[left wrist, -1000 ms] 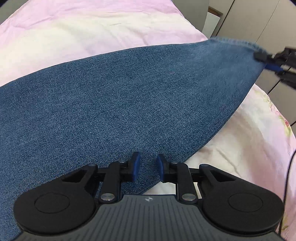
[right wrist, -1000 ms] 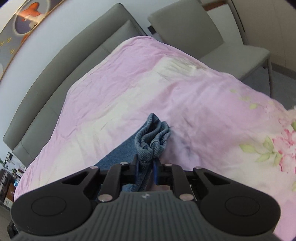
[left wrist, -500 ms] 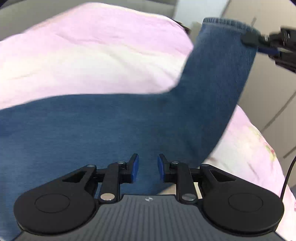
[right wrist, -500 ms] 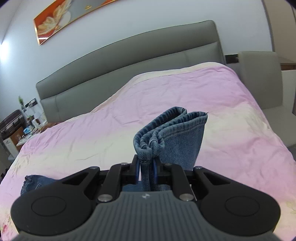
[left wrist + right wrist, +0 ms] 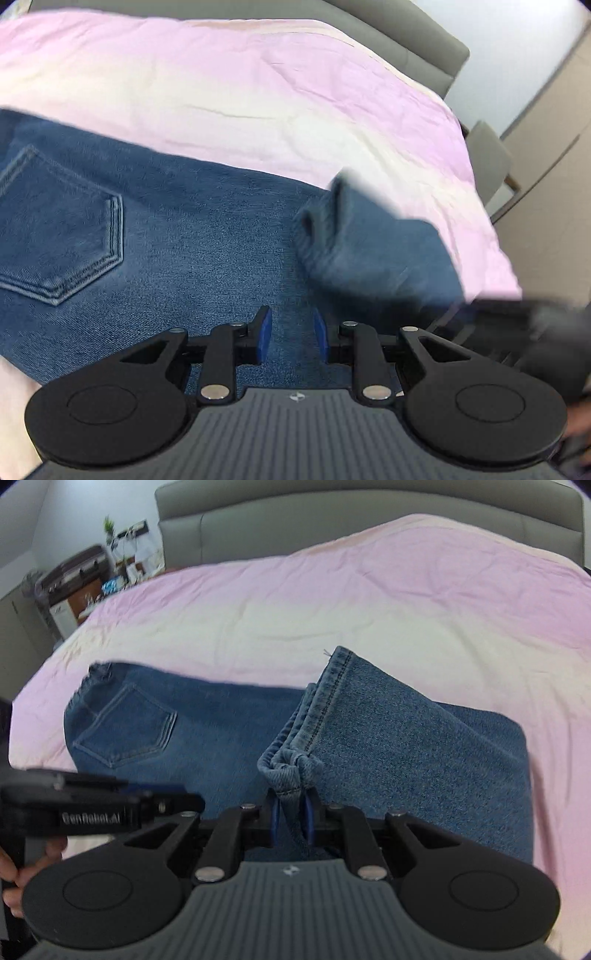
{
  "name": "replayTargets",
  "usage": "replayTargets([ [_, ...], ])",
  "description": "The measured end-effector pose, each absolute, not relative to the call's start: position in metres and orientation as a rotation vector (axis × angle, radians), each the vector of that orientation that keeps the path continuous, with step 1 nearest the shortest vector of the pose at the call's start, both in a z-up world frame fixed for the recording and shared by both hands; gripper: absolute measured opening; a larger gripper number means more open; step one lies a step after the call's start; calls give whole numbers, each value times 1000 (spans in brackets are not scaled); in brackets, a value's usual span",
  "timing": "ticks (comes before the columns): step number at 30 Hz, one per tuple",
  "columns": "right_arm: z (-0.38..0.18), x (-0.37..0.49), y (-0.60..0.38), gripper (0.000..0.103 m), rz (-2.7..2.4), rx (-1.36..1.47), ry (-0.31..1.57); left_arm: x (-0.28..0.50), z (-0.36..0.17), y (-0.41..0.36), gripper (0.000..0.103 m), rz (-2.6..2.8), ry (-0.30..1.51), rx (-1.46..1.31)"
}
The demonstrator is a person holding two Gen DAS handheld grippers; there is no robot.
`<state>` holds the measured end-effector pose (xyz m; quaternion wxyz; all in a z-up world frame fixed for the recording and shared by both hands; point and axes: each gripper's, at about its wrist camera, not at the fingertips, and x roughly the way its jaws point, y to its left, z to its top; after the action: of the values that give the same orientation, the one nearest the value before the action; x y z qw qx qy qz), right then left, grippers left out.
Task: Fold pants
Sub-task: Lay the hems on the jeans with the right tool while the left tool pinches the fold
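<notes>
Right gripper point(image 5: 291, 812) clamped on bunched hems point(image 5: 291, 766); leg end, a second ago out past the bed edge, now carried over the jeans point(image 5: 207, 254) toward the pocket point(image 5: 125, 727). Half-fold probably nearly laid. Left gripper point(image 5: 291, 332) slightly parted, apparently empty above denim.

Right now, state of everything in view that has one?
jeans: flat on bed, leg end doubled back over thigh
leg cuffs: bunched, raised, clamped
right gripper: shut on cuffs
left gripper: open, nothing between the pads
bedsheet: spread, lightly wrinkled
</notes>
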<state>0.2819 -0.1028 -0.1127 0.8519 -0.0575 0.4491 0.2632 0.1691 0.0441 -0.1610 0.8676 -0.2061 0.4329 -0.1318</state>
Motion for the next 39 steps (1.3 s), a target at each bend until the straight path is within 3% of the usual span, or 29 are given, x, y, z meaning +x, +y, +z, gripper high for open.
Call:
replayTargets([
  [4,-139,277,-77,13,570,-281,990,181,-169,60,27,-294,943,-501],
  [6,-141,276,-72,21,587,-322,1012,190,-171,67,27,-292,965,-521],
  [8,-136,279,-72,39,634,-301,1042,197,-172,71,28,-293,975,-555],
  [11,-122,279,-70,51,672,-245,1039,199,-174,78,31,-304,966,-605],
  [15,-125,297,-60,49,591,-214,1057,202,-178,84,33,-338,974,-665],
  [18,-150,313,-62,34,537,-119,1164,205,-184,82,38,-367,1001,-688],
  [19,-153,313,-65,23,527,-98,1171,206,-186,80,41,-376,1009,-692],
  [21,-152,314,-71,15,541,-45,1160,209,-188,77,46,-389,1020,-709],
  [26,-130,297,-92,14,624,-13,1150,219,-200,70,56,-414,1040,-795],
  [31,-144,298,-94,14,643,3,1165,227,-213,55,56,-393,1059,-757],
  [34,-157,301,-95,14,651,20,1172,231,-216,43,53,-369,1061,-684],
  [37,-164,302,-102,14,662,56,1165,231,-216,33,30,-350,1044,-600],
  [39,-163,301,-108,15,674,64,1152,228,-215,32,25,-340,1019,-594],
])
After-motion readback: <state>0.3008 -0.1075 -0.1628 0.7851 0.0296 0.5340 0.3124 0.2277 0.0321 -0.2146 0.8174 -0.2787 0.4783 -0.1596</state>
